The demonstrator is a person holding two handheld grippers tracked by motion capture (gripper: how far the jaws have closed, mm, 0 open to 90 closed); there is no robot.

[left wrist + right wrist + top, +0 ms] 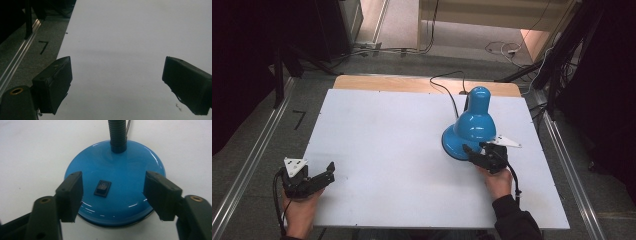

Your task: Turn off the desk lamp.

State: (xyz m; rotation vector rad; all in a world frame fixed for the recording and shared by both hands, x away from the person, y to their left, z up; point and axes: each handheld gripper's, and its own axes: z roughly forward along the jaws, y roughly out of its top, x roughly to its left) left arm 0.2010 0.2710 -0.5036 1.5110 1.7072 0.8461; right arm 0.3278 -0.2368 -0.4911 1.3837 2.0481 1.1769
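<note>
A blue desk lamp (474,121) stands on the right part of the white table (387,145), its shade bent down over its round base. In the right gripper view I see the glossy blue base (130,167), a black rocker switch (102,188) on top of it, and the black flexible neck (118,135). My right gripper (113,195) hovers just above the near part of the base, open, with the switch in the gap between its jaws and untouched. My left gripper (328,175) rests at the table's near left corner, open over bare white surface (117,85).
The lamp's black cord (447,90) runs off the far edge over a wooden strip (412,82). Metal rails (252,160) flank the table on both sides. A black "7" mark (43,47) lies on the floor to the left. Loose cables (502,48) lie behind.
</note>
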